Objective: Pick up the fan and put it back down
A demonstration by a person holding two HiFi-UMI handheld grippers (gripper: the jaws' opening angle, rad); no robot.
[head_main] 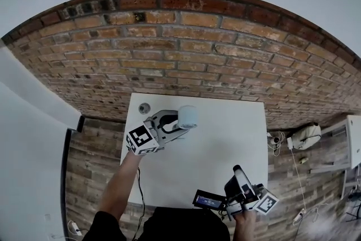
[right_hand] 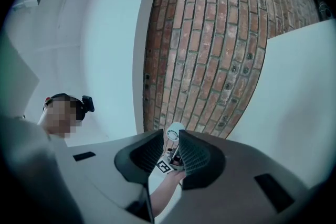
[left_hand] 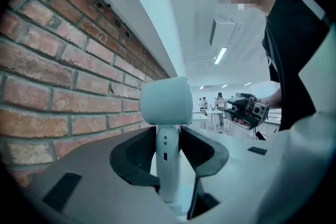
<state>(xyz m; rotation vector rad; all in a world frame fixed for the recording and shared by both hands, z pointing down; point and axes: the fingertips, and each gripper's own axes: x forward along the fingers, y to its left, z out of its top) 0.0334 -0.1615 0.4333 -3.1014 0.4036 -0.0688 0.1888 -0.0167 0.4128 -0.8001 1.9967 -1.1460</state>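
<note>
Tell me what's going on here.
A person works a gripper in each hand. The left gripper is clamped on the stem of a small white fan, holding it upright, clear of the white table by the brick wall. The right gripper hangs near the table's front edge, jaws slightly apart with nothing between them.

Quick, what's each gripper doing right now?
Left gripper: shut on the fan.
Right gripper: open, empty.
</note>
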